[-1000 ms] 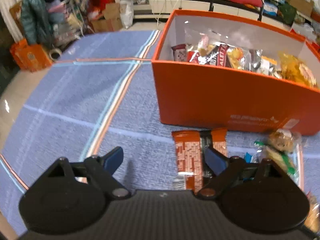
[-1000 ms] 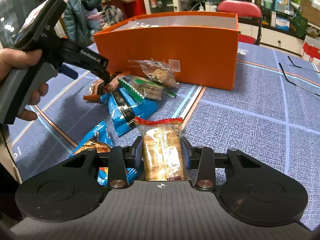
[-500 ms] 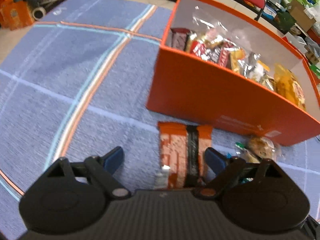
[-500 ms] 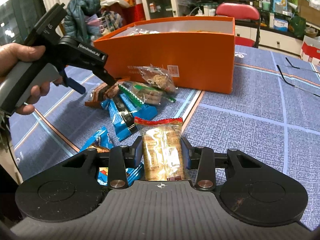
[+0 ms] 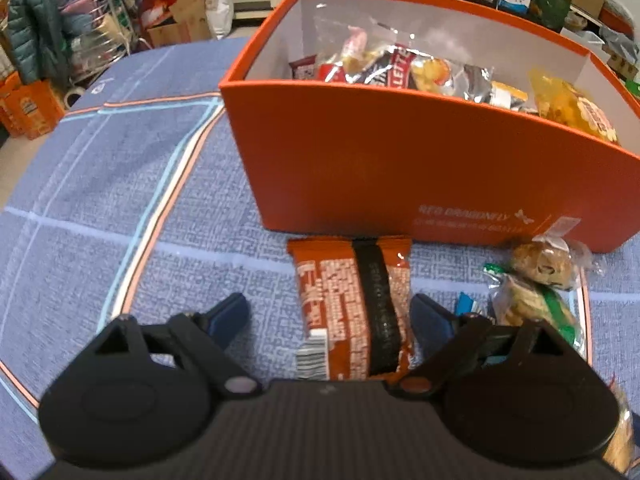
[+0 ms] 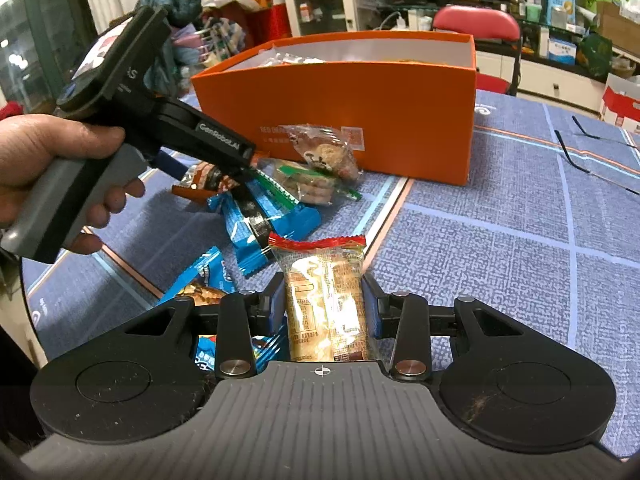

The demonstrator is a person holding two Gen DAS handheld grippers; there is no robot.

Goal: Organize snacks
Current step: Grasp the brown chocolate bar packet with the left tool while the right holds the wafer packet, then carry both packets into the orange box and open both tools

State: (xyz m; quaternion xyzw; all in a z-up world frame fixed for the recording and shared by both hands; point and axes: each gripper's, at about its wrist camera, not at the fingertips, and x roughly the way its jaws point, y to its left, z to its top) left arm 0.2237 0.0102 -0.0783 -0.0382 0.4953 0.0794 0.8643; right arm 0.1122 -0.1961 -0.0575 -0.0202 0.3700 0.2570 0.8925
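1. On the left, we see our left gripper (image 5: 330, 316) with its fingers spread wide. The brown snack bar (image 5: 352, 308) lies on the blue tablecloth (image 5: 100, 200) between them. It lies close to the right finger and well apart from the left one, and we cannot tell whether either pad touches it.
2. That bar shows its printed back, with a dark seam down its length and a barcode at the near corner. Its far end lies just before the wall of the orange box (image 5: 400, 160).
3. The box is already filled with mixed wrappers.
4. To the right of the bar, two clear cookie packets (image 5: 536, 284) crowd the right finger.
5. In the right wrist view, our right gripper (image 6: 325, 306) is clenched on a clear cracker pack (image 6: 326, 300) with a red crimped top, held above the cloth.
6. Blue wrappers (image 6: 260, 220) lie between that pack and the box.
7. At far right, a thin black cord (image 6: 592, 152) lies on the cloth.
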